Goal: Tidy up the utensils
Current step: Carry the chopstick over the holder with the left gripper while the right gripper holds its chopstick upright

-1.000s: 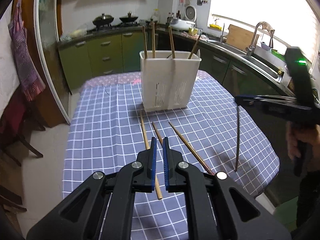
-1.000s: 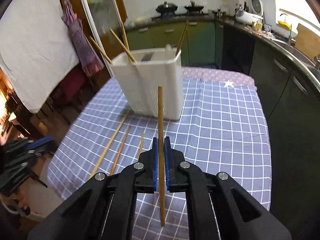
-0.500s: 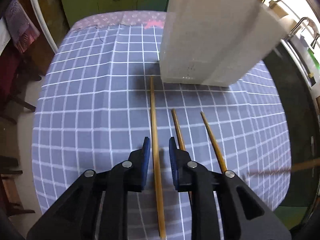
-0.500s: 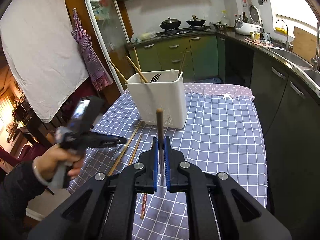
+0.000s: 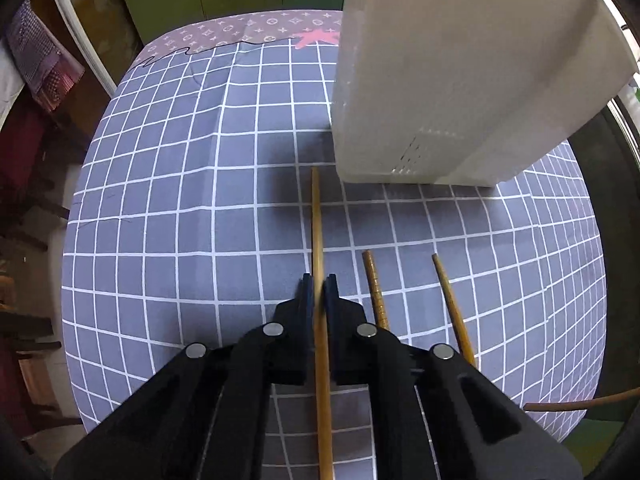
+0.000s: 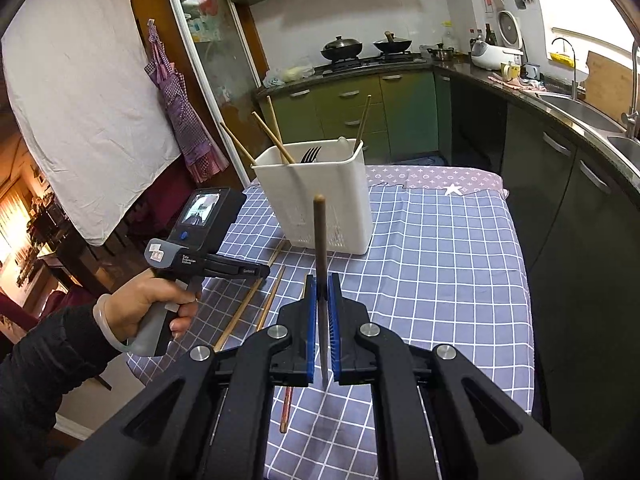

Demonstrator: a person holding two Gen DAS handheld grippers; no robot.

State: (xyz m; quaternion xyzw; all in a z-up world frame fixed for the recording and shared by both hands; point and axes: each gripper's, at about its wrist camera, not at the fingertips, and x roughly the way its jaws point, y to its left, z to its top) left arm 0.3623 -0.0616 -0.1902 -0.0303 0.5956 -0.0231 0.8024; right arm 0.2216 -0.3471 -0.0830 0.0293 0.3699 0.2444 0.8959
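Since half a second ago, left gripper (image 5: 319,286) jaws have seemingly clamped the long chopstick (image 5: 317,216); right gripper (image 6: 322,294) grips a dark chopstick (image 6: 319,236).

A white plastic utensil holder (image 6: 320,200) stands upright on a blue checked tablecloth (image 6: 440,264), its lower wall pierced with small drain holes; four wooden chopsticks (image 6: 276,128) lean out of its open top beside the tines of a dark fork (image 6: 310,155). Three more chopsticks lie flat on the cloth just in front of it: a long pale one (image 5: 317,232), its far tip near the holder's base; a shorter ridged one (image 5: 373,284); and a plain brown one (image 5: 448,300) angled slightly outward, all apart from each other. A darker chopstick (image 6: 320,248) stands nearly vertical above the cloth, its rounded end uppermost.
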